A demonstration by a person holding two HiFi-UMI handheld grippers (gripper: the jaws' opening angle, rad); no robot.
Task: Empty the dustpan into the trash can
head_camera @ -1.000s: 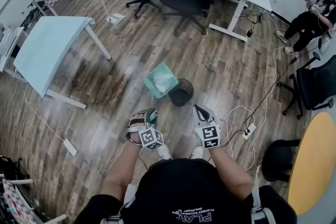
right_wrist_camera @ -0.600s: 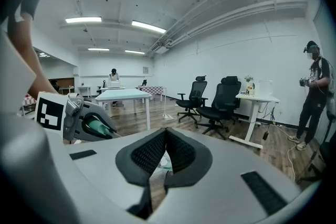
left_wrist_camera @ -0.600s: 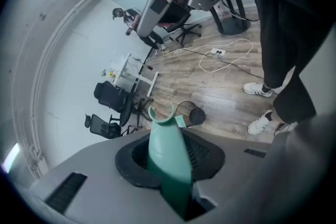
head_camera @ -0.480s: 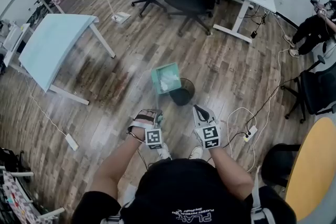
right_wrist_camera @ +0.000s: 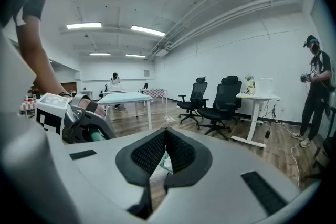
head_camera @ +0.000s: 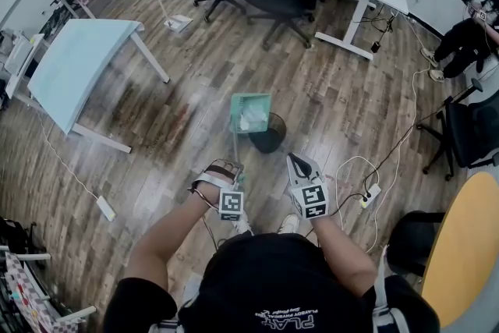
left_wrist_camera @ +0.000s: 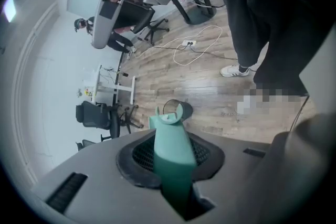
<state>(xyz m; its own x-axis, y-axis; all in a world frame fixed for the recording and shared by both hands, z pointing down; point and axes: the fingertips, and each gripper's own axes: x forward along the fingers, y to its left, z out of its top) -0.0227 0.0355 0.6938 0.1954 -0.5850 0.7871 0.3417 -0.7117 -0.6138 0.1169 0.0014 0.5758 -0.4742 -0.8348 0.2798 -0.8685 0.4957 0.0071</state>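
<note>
While left claw grips it, dustpan hovers by trash can.

The person's black garment bears white print reading "PLAY".

Head view looks steeply down; both gripper views share office chairs.

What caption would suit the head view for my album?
A left hand-held gripper holds a green dustpan by its handle at a black trash can.
</note>
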